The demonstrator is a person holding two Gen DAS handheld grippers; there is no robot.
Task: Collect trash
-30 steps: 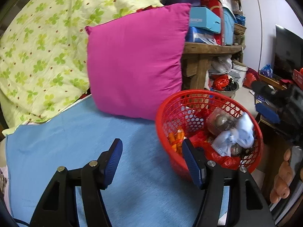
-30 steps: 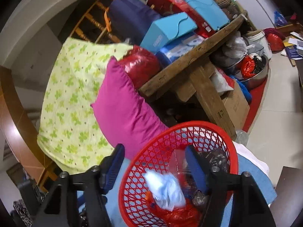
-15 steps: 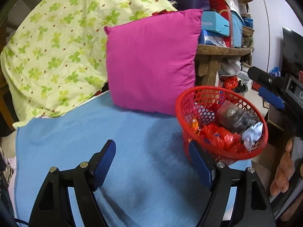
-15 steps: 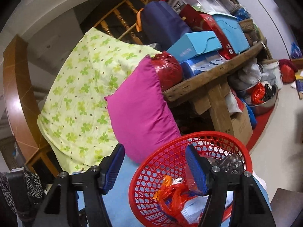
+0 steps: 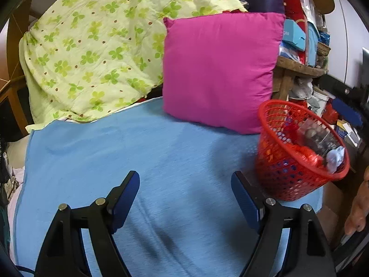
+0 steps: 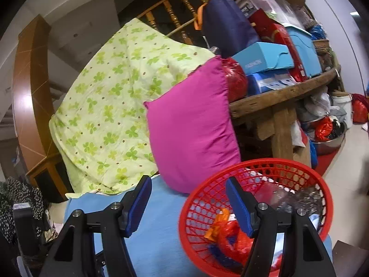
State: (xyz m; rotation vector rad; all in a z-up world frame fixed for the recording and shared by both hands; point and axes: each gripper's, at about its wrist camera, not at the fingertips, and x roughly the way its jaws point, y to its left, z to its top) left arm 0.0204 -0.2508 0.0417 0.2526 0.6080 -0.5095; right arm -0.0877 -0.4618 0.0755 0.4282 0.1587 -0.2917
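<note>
Left gripper (image 5: 185,192): jaws opening, nothing between them; only bare blue cover (image 5: 138,152) beneath.
Right gripper (image 6: 188,204): jaws parted about midway, empty; its right finger (image 6: 238,204) overlaps the basket rim in the right wrist view, but contact cannot be confirmed.
Red basket (image 5: 297,177): stands at the right edge of the blue cover, just beside the pink pillow (image 5: 219,69); appears tilted in the left wrist view, possibly from the lens.
Trash (image 5: 322,143): already in the basket; a clear crinkled wrapper, red plastic (image 6: 233,233), a pale blue-white wad, an orange scrap (image 6: 218,224).
Step in hand (judged): collecting looks nearly finished; no loose trash shows on the cover, so the grippers appear to be scanning for leftovers.
Doing it well: sweep the view along the cover's edges and the seam under the pillow before stopping; keep the right finger off the basket rim so it does not tip off the edge.
Farther back: green clover-print quilt (image 5: 92,46) draped behind the pillow; wooden table (image 6: 283,94) stacked with boxes.
Hidden or unclear: basket bottom under the wrappers; cover behind the pillow; right edge of the left wrist view shows part of a hand (image 5: 357,210), cut off.
</note>
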